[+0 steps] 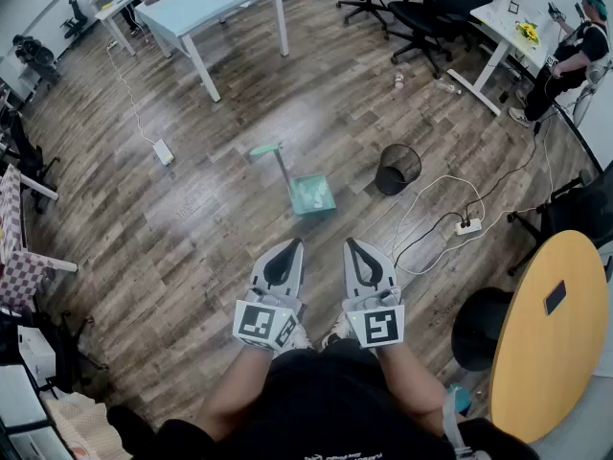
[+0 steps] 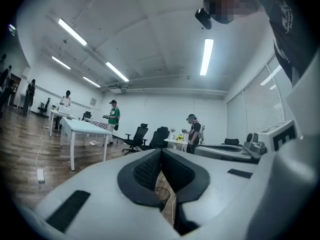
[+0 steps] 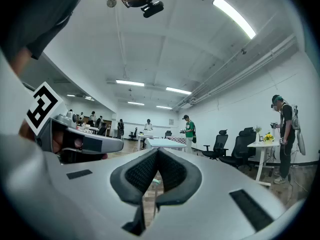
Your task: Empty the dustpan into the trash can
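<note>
A teal dustpan [image 1: 312, 195] rests on the wood floor ahead of me, its long handle [image 1: 280, 166] leaning up and to the left. To its right stands a black mesh trash can [image 1: 397, 169], upright. My left gripper [image 1: 290, 244] and right gripper [image 1: 351, 243] are held level, side by side, short of the dustpan; both are shut with nothing between the jaws. In the left gripper view the pads [image 2: 150, 171] of the left gripper [image 2: 161, 152] meet at the tip. Through the small gap under the shut right gripper [image 3: 157, 152] a bit of the teal handle [image 3: 156, 181] shows.
White cables and a power strip [image 1: 467, 226] lie on the floor right of the trash can. A round yellow table [image 1: 551, 333] and a black stool [image 1: 479, 329] stand at my right. A white table [image 1: 220, 8], office chairs [image 1: 431, 8] and a person [image 1: 565, 65] are farther off.
</note>
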Available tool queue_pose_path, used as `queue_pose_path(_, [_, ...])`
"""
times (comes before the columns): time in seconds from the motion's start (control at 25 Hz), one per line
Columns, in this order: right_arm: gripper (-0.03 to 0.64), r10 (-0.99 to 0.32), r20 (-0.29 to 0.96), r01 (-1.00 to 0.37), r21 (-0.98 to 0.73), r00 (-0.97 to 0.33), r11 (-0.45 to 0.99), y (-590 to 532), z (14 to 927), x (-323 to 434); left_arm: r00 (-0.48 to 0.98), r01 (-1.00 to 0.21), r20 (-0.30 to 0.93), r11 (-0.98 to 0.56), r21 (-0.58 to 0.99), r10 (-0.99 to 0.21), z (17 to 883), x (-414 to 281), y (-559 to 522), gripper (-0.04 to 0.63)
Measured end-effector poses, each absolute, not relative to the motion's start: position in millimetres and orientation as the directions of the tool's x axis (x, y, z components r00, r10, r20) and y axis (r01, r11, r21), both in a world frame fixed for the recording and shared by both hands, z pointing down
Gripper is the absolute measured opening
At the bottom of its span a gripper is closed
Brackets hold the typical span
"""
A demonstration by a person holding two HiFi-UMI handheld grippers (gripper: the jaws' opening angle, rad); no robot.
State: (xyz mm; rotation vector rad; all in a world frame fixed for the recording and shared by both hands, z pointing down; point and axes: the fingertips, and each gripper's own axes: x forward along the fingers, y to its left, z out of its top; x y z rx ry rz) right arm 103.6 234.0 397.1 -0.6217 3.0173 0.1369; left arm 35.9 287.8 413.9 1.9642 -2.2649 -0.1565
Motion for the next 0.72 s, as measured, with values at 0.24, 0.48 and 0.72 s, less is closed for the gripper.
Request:
queue_pose_path(0.24, [0.023, -0.386, -0.09, -0.393, 0.072, -0.918, 0.917, 228, 398, 107, -0.133, -0.977, 0.049, 0.14, 0.162, -0.99, 418, 41, 280, 0.023])
queue_pose_path(0.48, [0.023, -0.361, -0.131, -0.37, 0.047, -0.923, 0.928, 222, 394, 112, -0.148, -0.975, 0.065, 0.157, 0.158, -0.987, 423, 44, 272, 0.023])
queue_pose_path(0.72, [0.023, -0.321, -0.136, -0.329, 0.044, -0.937, 0.943, 208, 399, 119, -0.194, -0.967, 0.088, 0.206, 0.148, -0.977, 431, 40, 260, 0.023])
